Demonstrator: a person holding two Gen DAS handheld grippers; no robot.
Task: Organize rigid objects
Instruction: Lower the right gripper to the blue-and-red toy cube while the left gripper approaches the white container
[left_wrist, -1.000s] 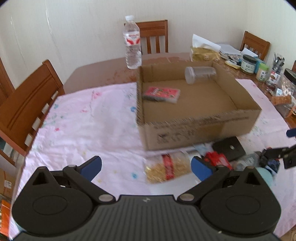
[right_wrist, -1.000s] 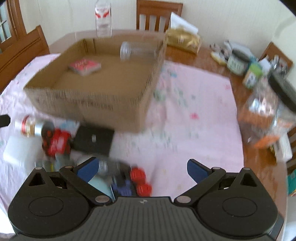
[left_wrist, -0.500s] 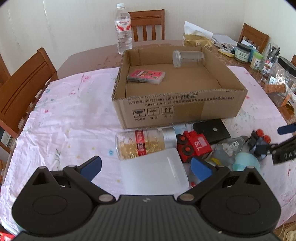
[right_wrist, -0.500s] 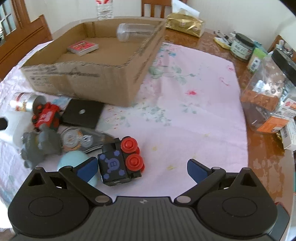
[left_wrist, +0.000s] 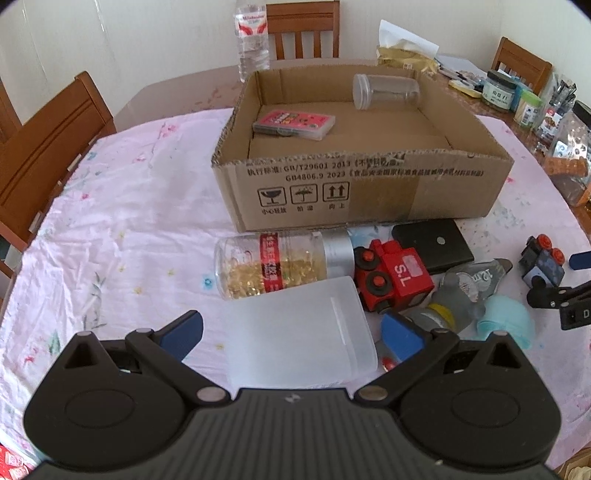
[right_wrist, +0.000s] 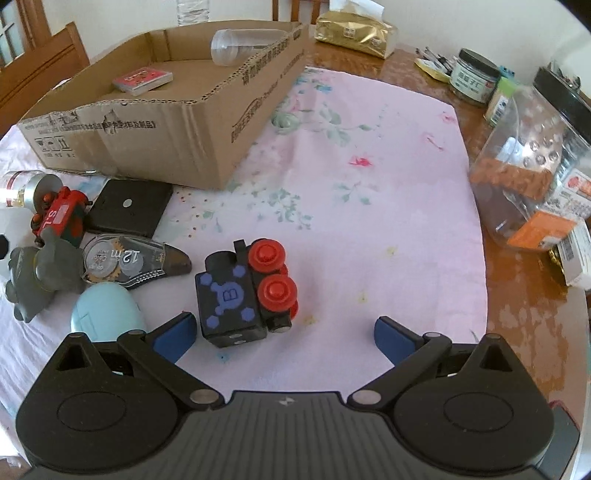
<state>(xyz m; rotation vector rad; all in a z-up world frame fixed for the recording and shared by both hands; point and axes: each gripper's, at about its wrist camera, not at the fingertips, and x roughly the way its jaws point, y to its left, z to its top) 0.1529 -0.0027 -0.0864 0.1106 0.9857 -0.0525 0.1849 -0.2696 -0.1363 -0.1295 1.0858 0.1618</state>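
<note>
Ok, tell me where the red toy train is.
Left wrist view, centre-right: the red toy train lies before the cardboard box, between the capsule bottle and black case.

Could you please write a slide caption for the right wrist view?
Open right gripper approaches black toy train with red wheels beside brown cardboard box.

Brown wooden table (right_wrist: 524, 295), covered by pink floral cloth (left_wrist: 129, 206). On cloth: cardboard box (left_wrist: 369, 188), capsule bottle (left_wrist: 273, 264) lying just before it, frosted container (left_wrist: 295, 328), red toy train (left_wrist: 393, 275), black case (left_wrist: 432, 245), black toy train (right_wrist: 243, 291). On bare wood: water bottle (left_wrist: 252, 40), jars (right_wrist: 532, 162).
</note>
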